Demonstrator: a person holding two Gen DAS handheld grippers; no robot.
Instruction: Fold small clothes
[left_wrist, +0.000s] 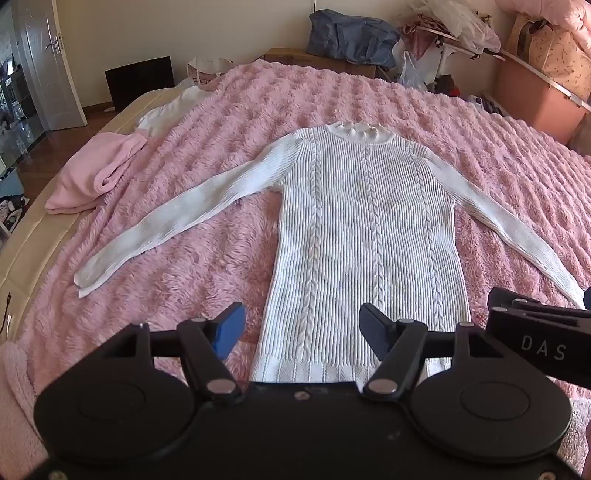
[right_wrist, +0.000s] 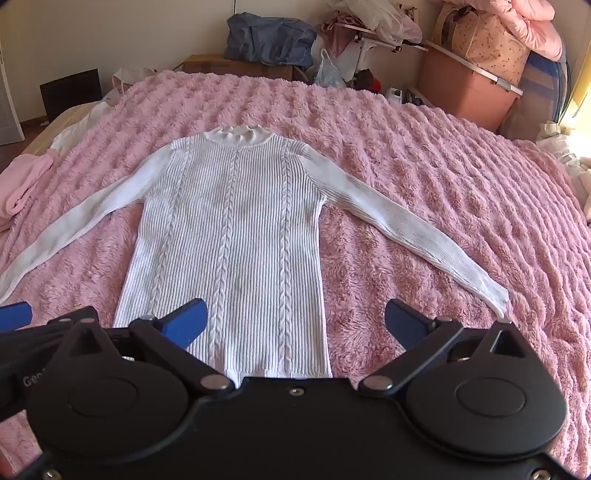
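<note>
A white cable-knit sweater (left_wrist: 362, 229) lies flat, front up, on a fluffy pink blanket (left_wrist: 229, 122), collar away from me and both sleeves spread out to the sides. It also shows in the right wrist view (right_wrist: 229, 236). My left gripper (left_wrist: 303, 332) is open and empty, hovering over the sweater's hem. My right gripper (right_wrist: 295, 325) is open and empty, over the hem's right side. Each gripper's edge shows in the other's view.
A folded pink garment (left_wrist: 92, 177) and a white garment (left_wrist: 166, 110) lie at the bed's left edge. Beyond the bed stand a cardboard box (right_wrist: 236, 66), a blue bag (right_wrist: 269, 37), plastic bags and a pink storage bin (right_wrist: 465, 85).
</note>
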